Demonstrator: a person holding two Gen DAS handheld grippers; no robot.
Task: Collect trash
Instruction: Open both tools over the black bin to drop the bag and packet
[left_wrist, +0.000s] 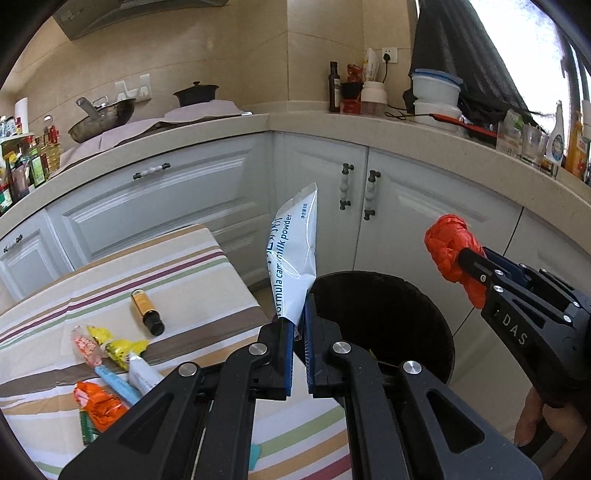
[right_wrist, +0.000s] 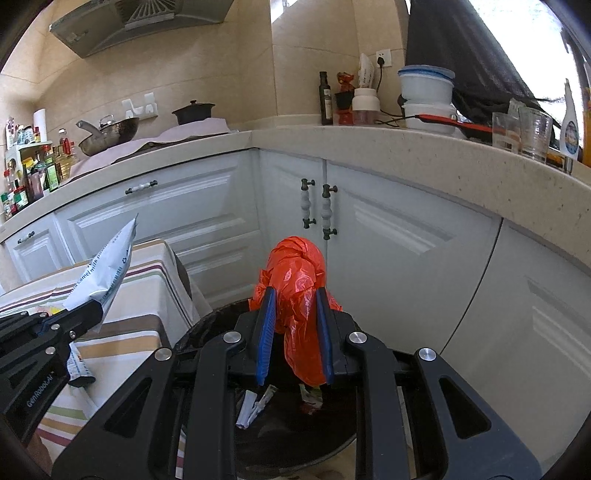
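My left gripper (left_wrist: 297, 314) is shut on a white milk powder pouch (left_wrist: 293, 258) and holds it upright at the left rim of the black trash bin (left_wrist: 436, 325). My right gripper (right_wrist: 293, 295) is shut on a crumpled orange plastic bag (right_wrist: 299, 280) and holds it above the bin (right_wrist: 207, 328). The bin holds several scraps of paper (right_wrist: 255, 406). The pouch also shows in the right wrist view (right_wrist: 107, 269), and the orange bag in the left wrist view (left_wrist: 448, 251).
A striped cloth table (left_wrist: 177, 266) left of the bin carries a small brown bottle (left_wrist: 147, 312), yellow wrappers (left_wrist: 118, 345), tubes (left_wrist: 142, 374) and an orange wrapper (left_wrist: 98, 408). White cabinets (left_wrist: 406, 206) and a cluttered counter (left_wrist: 369, 122) stand behind.
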